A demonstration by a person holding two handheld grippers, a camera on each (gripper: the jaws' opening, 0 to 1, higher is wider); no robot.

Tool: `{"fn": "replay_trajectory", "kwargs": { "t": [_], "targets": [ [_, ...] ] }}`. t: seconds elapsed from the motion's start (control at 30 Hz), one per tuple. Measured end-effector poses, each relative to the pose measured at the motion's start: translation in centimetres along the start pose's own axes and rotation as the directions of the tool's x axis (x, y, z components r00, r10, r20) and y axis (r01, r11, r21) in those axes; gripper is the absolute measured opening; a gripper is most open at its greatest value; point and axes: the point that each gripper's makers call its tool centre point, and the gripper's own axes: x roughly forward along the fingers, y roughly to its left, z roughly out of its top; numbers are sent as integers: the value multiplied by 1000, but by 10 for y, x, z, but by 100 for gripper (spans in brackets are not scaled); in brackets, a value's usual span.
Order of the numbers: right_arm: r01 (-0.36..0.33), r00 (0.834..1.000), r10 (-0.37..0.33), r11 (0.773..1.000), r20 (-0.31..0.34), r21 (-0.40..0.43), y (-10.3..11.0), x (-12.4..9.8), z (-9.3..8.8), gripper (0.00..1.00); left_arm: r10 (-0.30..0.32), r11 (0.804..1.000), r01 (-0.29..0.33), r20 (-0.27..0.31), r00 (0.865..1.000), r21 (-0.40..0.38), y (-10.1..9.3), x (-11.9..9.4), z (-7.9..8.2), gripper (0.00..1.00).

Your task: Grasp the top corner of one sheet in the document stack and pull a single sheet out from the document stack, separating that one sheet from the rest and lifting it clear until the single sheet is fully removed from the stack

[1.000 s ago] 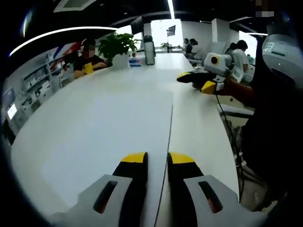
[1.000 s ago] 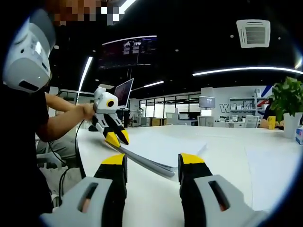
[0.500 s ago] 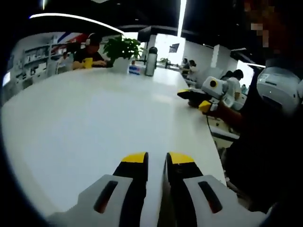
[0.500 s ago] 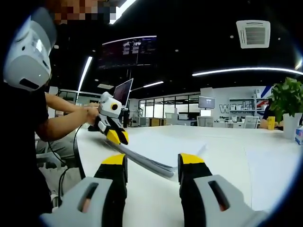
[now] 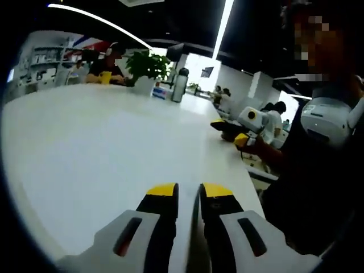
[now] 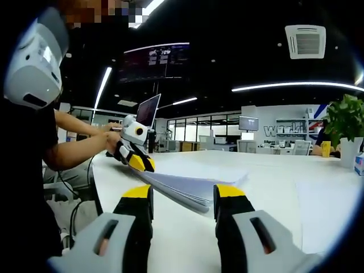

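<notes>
The left gripper [image 6: 138, 161] has its jaws closed on a corner of the document stack [image 6: 190, 187], apparently lifting several sheets. Right gripper [image 6: 183, 199]: jaws open, empty. No single sheet is separated yet.

Your grippers, left [image 5: 187, 196] and right [image 6: 183, 199], look like matt grey-and-black plastic with yellow tips; document stack [image 6: 190, 185] thin white paper; table [image 5: 85, 142] smooth, glossy white.

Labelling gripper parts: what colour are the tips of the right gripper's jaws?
Yellow, on black jaws of the right gripper, clearest in the right gripper view.
</notes>
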Motion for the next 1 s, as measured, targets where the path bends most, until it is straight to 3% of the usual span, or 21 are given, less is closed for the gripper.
{"fn": "replay_trajectory", "kwargs": {
  "t": [0.3,0.53,0.73,0.9,1.0],
  "targets": [
    [14,1000,-15,1000,-11,-14,-1,1,-2,40,3,1000,-3,46,999,7,0,-2,1,16],
    [28,999,-26,999,-32,46,-6,1,1,39,1,1000,-2,52,999,23,-1,-2,1,15],
    [81,995,-78,995,-60,53,-15,0,7,37,4,999,-6,56,998,35,-2,-2,1,15],
    [111,987,-122,989,-104,-101,-20,7,10,36,6,999,-9,63,998,33,-2,-1,1,15],
    [108,980,-145,963,-134,-246,-19,14,11,36,10,999,-12,63,998,38,-2,-1,2,15]
  ]
}}
